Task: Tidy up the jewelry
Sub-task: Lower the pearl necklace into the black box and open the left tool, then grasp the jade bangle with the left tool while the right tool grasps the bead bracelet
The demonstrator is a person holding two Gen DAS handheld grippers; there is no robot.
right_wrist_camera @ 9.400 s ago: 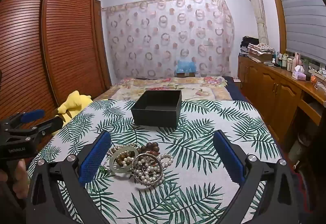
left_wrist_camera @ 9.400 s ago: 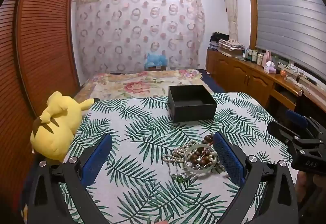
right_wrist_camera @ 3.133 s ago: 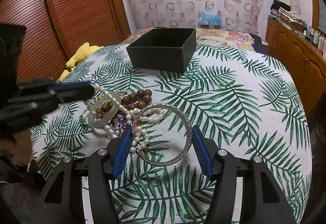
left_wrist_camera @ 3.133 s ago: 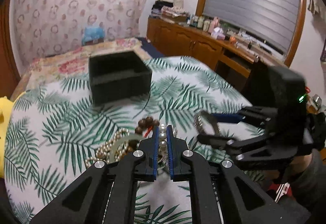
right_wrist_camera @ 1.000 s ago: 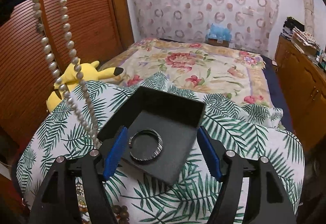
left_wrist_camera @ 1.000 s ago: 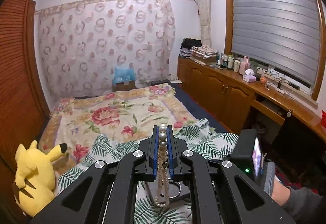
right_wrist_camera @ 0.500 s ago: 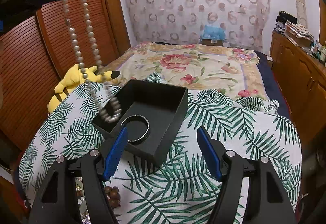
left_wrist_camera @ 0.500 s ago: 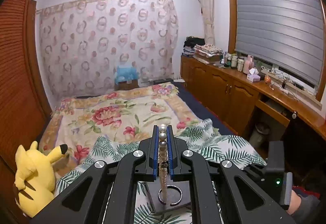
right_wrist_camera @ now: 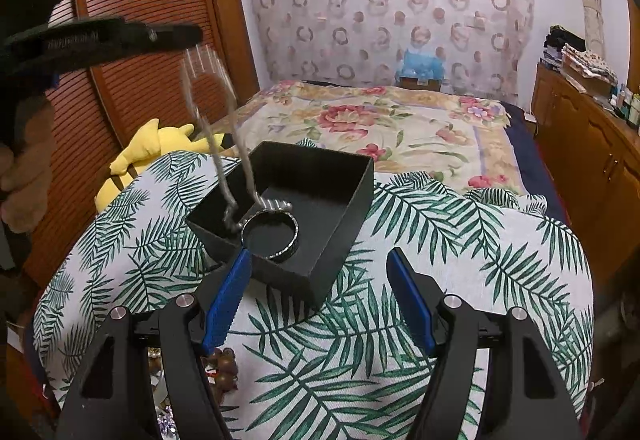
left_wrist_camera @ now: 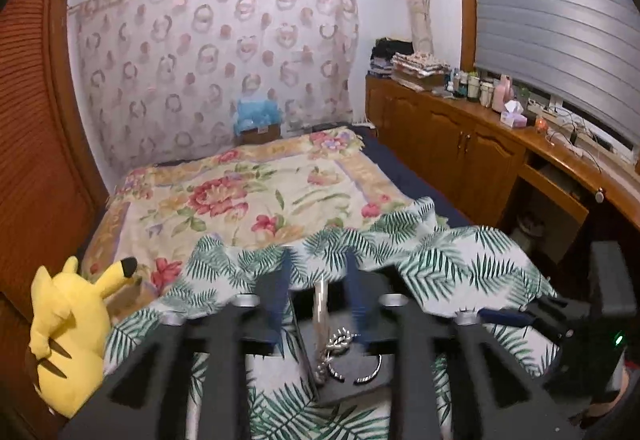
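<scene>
— Over the bed, through the left wrist camera, what lies under the tool?

— A palm-leaf cloth [left_wrist_camera: 448,260] spread over the near end, with a floral quilt [left_wrist_camera: 240,196] beyond it toward twelve o'clock. The left gripper [left_wrist_camera: 318,300] hangs above a black box [left_wrist_camera: 348,388]; its jaws are opening, and the pearl necklace [left_wrist_camera: 322,320], blurred, runs down between the blue pads with its lower end piled in the box beside a silver bangle [left_wrist_camera: 366,378].

— And the room around it?

— A ring-patterned curtain [left_wrist_camera: 216,60] at twelve o'clock, a louvred wooden wardrobe [left_wrist_camera: 36,160] at nine, a yellow plush toy [left_wrist_camera: 68,328] at eight. Wooden cabinets [left_wrist_camera: 460,148] with bottles on top run under a shuttered window [left_wrist_camera: 552,20] from one to three. The other gripper shows at four o'clock.

— From the right wrist camera?

— The right gripper [right_wrist_camera: 320,300] stands spread wide with nothing between its pads, just over the leaf cloth at six o'clock. At its twelve o'clock the black box sits on the cloth, the bangle flat on its floor. The necklace drops from the left gripper's tip at ten o'clock into the box, its end touching the bangle's far rim. Brown wooden beads [right_wrist_camera: 222,364] lie on the cloth at seven o'clock, by the left finger. A hand [right_wrist_camera: 24,168] shows at nine.
</scene>
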